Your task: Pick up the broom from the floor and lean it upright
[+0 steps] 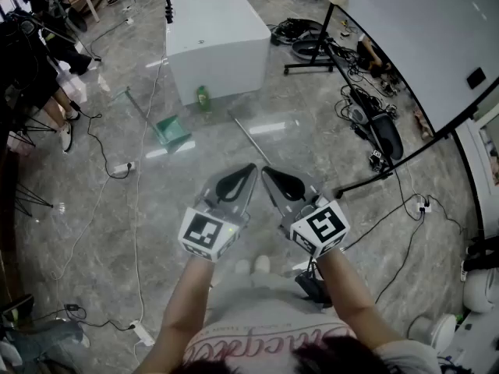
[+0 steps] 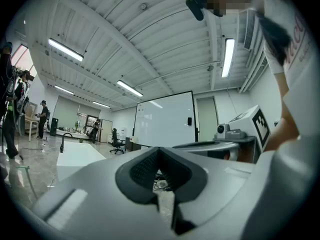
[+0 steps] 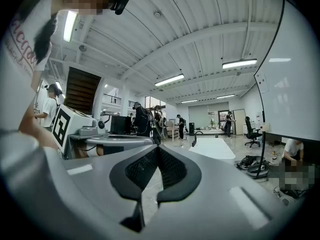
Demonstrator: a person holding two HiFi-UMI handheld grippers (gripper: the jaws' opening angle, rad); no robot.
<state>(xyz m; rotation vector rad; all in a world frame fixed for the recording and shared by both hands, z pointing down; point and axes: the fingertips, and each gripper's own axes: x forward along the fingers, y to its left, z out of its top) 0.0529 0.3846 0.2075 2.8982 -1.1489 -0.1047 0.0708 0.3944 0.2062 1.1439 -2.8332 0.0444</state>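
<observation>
Head view: both grippers are held level, side by side, near the white box [image 1: 218, 33]. The left gripper [image 1: 249, 167] has its fingers pressed together on nothing, and so has the right gripper [image 1: 266, 171]. The broom [image 1: 253, 139] lies flat on the floor just in front of the box, its pole running behind the grippers. A green dustpan [image 1: 172, 130] lies left of it, and a green bottle [image 1: 203, 97] stands against the box.
</observation>
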